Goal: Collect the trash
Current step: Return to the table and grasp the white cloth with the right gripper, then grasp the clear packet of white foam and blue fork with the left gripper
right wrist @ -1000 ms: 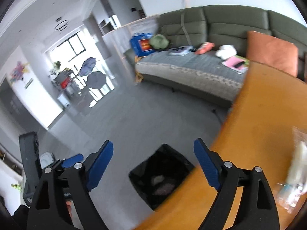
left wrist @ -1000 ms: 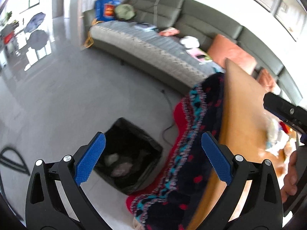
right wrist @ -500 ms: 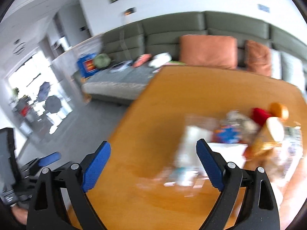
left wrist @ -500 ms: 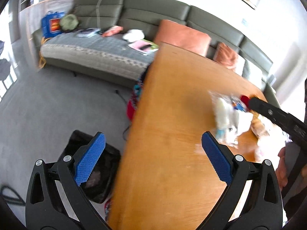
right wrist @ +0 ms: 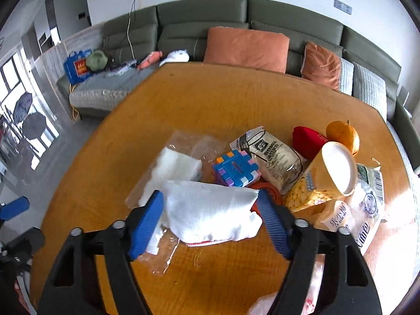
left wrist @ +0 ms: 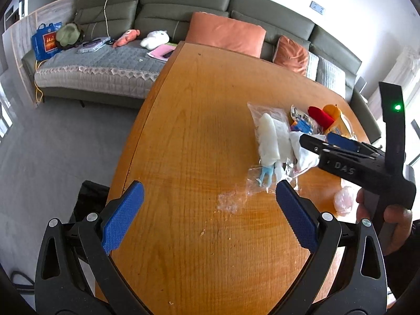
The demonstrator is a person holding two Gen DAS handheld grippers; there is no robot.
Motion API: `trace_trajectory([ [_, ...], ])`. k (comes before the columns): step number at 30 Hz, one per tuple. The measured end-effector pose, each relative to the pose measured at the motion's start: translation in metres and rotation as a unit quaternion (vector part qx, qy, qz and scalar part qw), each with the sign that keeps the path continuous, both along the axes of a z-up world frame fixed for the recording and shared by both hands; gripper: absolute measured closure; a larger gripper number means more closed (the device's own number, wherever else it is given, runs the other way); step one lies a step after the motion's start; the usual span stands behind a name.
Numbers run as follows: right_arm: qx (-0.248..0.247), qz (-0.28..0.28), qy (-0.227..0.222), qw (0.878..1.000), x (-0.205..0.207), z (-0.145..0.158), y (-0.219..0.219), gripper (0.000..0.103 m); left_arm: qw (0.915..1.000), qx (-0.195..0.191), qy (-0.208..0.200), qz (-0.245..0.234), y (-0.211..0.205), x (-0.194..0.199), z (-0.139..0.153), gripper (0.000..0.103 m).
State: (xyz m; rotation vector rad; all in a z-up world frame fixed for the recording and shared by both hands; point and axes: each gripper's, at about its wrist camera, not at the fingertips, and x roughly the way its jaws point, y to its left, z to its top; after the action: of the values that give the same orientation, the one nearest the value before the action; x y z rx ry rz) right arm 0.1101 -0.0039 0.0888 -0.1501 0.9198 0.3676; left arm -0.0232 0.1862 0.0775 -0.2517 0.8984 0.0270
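Note:
A pile of trash lies on the wooden table [left wrist: 199,120]. In the right wrist view my right gripper [right wrist: 210,220] is open with its jaws on either side of a crumpled white cloth wad [right wrist: 212,212], not closed on it. Behind it lie a clear plastic bag with white padding [right wrist: 176,168], a blue puzzle cube [right wrist: 236,170], snack bags [right wrist: 273,155] and a yellow canister [right wrist: 323,178]. My left gripper [left wrist: 207,218] is open and empty above the bare table, left of the pile [left wrist: 275,141]. The right gripper also shows in the left wrist view [left wrist: 338,147].
A black trash bin [left wrist: 89,197] stands on the floor at the table's left edge. A green sofa [left wrist: 183,8] with orange cushions runs behind the table. A red case [right wrist: 307,141] and an orange fruit [right wrist: 341,134] sit at the pile's far side.
Both grippers swung from over the floor bin to over the table. The right gripper came down around the white cloth wad with its jaws narrower than before.

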Motion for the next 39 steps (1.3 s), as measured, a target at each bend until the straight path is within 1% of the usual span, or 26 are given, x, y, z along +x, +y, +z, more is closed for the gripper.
trace_trajectory([
  [4, -0.010, 0.005, 0.018, 1.000, 0.008, -0.010, 0.000, 0.045, 1.0000, -0.001, 0.005, 0.006, -0.002, 0.004, -0.002, 0.006],
  [5, -0.012, 0.006, 0.020, 1.000, 0.009, -0.012, 0.000, 0.050, 1.0000, -0.001, 0.006, 0.006, -0.002, 0.006, -0.003, 0.006],
  [6, -0.013, 0.007, 0.022, 1.000, 0.010, -0.013, 0.000, 0.059, 1.0000, 0.000, 0.008, 0.006, -0.004, 0.008, -0.003, 0.006],
  [7, -0.007, 0.011, 0.028, 1.000, 0.010, -0.013, -0.002, 0.065, 1.0000, 0.001, 0.009, 0.004, -0.006, 0.011, -0.003, 0.006],
  [8, 0.001, 0.010, 0.030, 0.999, 0.009, -0.012, -0.003, 0.076, 1.0000, 0.003, 0.009, 0.003, -0.008, 0.013, -0.002, 0.006],
  [9, 0.011, 0.010, 0.031, 0.999, 0.009, -0.009, -0.006, 0.082, 1.0000, 0.005, 0.008, -0.001, -0.010, 0.016, -0.001, 0.006],
  [10, 0.026, 0.009, 0.030, 0.999, 0.007, -0.005, -0.010, 0.082, 0.9999, 0.007, 0.006, -0.006, -0.012, 0.018, 0.000, 0.006],
  [11, 0.046, 0.009, 0.021, 0.999, 0.001, 0.006, -0.016, 0.082, 0.9998, 0.013, 0.005, -0.013, -0.017, 0.022, 0.001, 0.006],
  [15, 0.085, 0.006, -0.001, 0.996, -0.009, 0.034, -0.034, 0.082, 0.9986, 0.031, 0.007, -0.043, -0.039, 0.044, -0.001, 0.006],
  [17, 0.106, 0.005, -0.011, 0.994, -0.012, 0.049, -0.045, 0.082, 0.9979, 0.031, 0.014, -0.055, -0.048, 0.057, -0.005, 0.006],
  [21, 0.127, -0.006, -0.025, 0.992, -0.015, 0.071, -0.059, 0.082, 0.9955, 0.035, 0.030, -0.082, -0.070, 0.083, -0.016, 0.006],
  [25, 0.135, -0.013, -0.029, 0.990, -0.016, 0.079, -0.072, 0.082, 0.9921, 0.050, 0.047, -0.105, -0.091, 0.106, -0.031, 0.006],
  [27, 0.132, -0.014, -0.031, 0.991, -0.017, 0.080, -0.077, 0.082, 0.9912, 0.055, 0.054, -0.108, -0.097, 0.115, -0.039, 0.006],
  [29, 0.128, -0.017, -0.032, 0.991, -0.016, 0.080, -0.081, 0.082, 0.9915, 0.062, 0.060, -0.097, -0.096, 0.120, -0.045, 0.007],
  [31, 0.127, -0.022, -0.029, 0.991, -0.016, 0.078, -0.086, 0.082, 0.9927, 0.058, 0.059, -0.088, -0.092, 0.122, -0.048, 0.017],
  [32, 0.127, -0.023, -0.028, 0.991, -0.015, 0.077, -0.089, 0.082, 0.9927, 0.058, 0.064, -0.084, -0.090, 0.122, -0.050, 0.033],
  [33, 0.125, -0.026, -0.028, 0.991, -0.015, 0.076, -0.090, 0.082, 0.9921, 0.057, 0.073, -0.085, -0.089, 0.124, -0.053, 0.046],
  [34, 0.125, -0.027, -0.027, 0.991, -0.015, 0.075, -0.090, 0.082, 0.9917, 0.055, 0.080, -0.085, -0.090, 0.125, -0.056, 0.049],
  [35, 0.124, -0.029, -0.027, 0.992, -0.015, 0.075, -0.090, 0.082, 0.9920, 0.058, 0.075, -0.084, -0.088, 0.123, -0.056, 0.052],
  [37, 0.122, -0.029, -0.026, 0.992, -0.015, 0.073, -0.090, 0.082, 0.9916, 0.061, 0.075, -0.086, -0.088, 0.123, -0.057, 0.052],
  [39, 0.123, -0.026, -0.021, 0.992, -0.014, 0.072, -0.090, 0.082, 0.9919, 0.056, 0.074, -0.086, -0.086, 0.122, -0.055, 0.057],
])
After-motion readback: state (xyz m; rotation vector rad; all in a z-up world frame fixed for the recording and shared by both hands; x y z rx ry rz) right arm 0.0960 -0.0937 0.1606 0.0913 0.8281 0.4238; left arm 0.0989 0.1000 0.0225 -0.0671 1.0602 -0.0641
